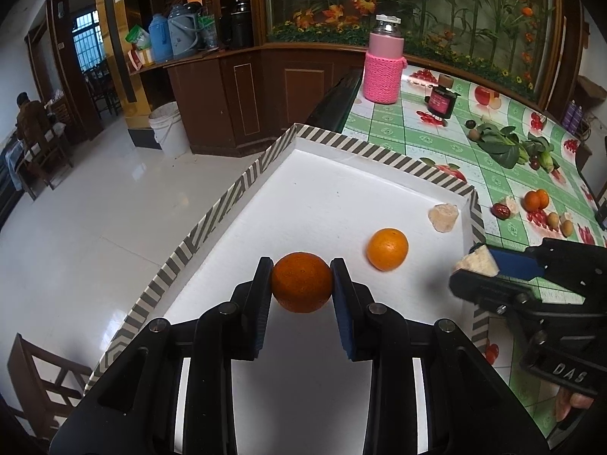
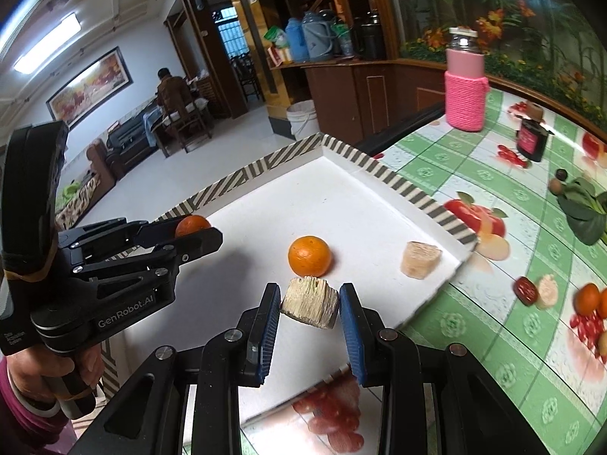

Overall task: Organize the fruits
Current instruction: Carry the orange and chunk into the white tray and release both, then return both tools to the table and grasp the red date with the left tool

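My left gripper [image 1: 302, 271] is shut on a dark orange tangerine [image 1: 302, 282] and holds it over the white tray [image 1: 326, 185] with the striped rim. It also shows in the right wrist view [image 2: 197, 229]. My right gripper [image 2: 310, 295] is shut on a pale fibrous chunk [image 2: 310, 301] above the tray's near edge; it shows in the left wrist view [image 1: 476, 263] too. A second tangerine [image 1: 387, 249] [image 2: 309, 256] and a pale pinkish chunk [image 1: 443, 217] [image 2: 420, 259] lie in the tray.
On the green fruit-print tablecloth [image 2: 493, 341] lie tangerines [image 1: 536, 200], a red date [image 1: 500, 211], small brown fruits [image 1: 559, 222] and leafy greens [image 1: 504, 144]. A pink knit-sleeved bottle [image 1: 383, 64] and a dark jar [image 1: 442, 100] stand at the back. The floor drops off left of the tray.
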Demonstrator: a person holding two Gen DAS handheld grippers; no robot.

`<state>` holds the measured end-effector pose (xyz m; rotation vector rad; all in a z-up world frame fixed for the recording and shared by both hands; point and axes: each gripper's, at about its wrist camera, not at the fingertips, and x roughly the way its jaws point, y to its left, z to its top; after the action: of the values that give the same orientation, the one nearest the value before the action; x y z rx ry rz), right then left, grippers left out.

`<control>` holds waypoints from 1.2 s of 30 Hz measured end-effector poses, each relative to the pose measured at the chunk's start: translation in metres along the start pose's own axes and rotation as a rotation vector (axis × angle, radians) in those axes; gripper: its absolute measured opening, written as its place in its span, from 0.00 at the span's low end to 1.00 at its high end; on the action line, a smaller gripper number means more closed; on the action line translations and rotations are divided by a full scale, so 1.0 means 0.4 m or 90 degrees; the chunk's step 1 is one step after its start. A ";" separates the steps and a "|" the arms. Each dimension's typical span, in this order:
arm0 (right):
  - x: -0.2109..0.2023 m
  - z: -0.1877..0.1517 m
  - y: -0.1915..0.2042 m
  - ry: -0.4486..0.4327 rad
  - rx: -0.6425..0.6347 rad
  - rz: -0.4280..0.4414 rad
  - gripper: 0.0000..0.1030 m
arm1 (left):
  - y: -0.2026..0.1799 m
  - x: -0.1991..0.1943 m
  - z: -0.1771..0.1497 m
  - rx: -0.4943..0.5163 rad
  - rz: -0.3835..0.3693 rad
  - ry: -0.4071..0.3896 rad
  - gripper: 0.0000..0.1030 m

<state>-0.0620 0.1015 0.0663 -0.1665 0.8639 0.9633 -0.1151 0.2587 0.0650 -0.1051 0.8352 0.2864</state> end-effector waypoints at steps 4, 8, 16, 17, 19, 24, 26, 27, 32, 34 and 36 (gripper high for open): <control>0.024 0.006 0.014 0.015 -0.017 0.003 0.30 | 0.004 0.012 0.004 -0.002 0.004 0.005 0.29; 0.052 0.010 0.022 0.032 -0.030 0.008 0.30 | 0.010 0.025 0.004 -0.004 0.006 0.015 0.29; 0.092 0.008 0.035 0.062 -0.053 0.003 0.30 | 0.022 0.041 0.003 -0.014 0.003 0.031 0.29; 0.095 0.007 0.036 0.064 -0.054 0.002 0.30 | 0.022 0.042 0.004 -0.014 0.002 0.032 0.29; 0.104 0.005 0.036 0.072 -0.057 0.005 0.30 | 0.022 0.045 0.004 -0.014 0.002 0.036 0.29; 0.121 -0.003 0.038 0.085 -0.077 -0.018 0.30 | 0.020 0.056 0.004 -0.012 0.000 0.055 0.31; 0.115 -0.004 0.032 0.079 -0.074 -0.020 0.32 | 0.018 0.056 0.003 -0.011 0.004 0.056 0.38; 0.109 -0.004 0.030 0.076 -0.071 -0.018 0.33 | 0.018 0.055 0.003 -0.012 0.005 0.056 0.49; 0.057 -0.005 0.023 0.053 -0.067 -0.028 0.33 | 0.015 0.038 0.004 -0.015 0.009 0.043 0.60; 0.033 -0.008 0.016 0.042 -0.057 -0.031 0.33 | 0.012 0.031 0.003 -0.016 0.010 0.041 0.60; 0.003 -0.015 0.001 0.028 -0.042 -0.031 0.33 | 0.004 0.019 0.000 -0.013 0.011 0.037 0.60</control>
<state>-0.0653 0.0996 0.0615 -0.2643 0.8646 0.9454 -0.1106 0.2617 0.0596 -0.1254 0.8909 0.3095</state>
